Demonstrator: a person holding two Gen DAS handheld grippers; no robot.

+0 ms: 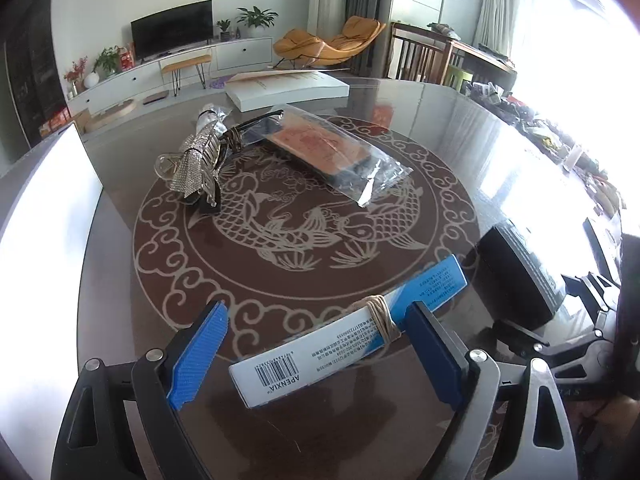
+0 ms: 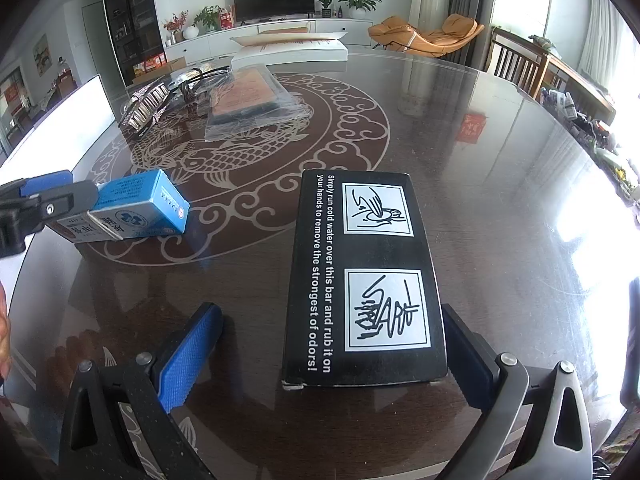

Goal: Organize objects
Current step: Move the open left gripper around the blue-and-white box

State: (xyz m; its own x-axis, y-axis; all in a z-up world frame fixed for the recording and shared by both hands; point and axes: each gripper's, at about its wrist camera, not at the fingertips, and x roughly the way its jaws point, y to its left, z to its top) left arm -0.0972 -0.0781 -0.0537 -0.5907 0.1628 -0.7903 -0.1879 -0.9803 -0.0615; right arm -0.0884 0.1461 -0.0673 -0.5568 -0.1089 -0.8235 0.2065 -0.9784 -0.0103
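The black box is lying flat near the table's near edge, sitting between the right gripper's spread jaws, its right side touching or just beside one pad, the left pad apart. It is looking stiff, light cardboard; taking it across the long sides seems safest. The blue-and-white carton, bound with a rubber band, is lying crosswise between the left gripper's open jaws, toward the near-left edge. It is likely crushing easily, so a gentle grip at the banded middle suits.
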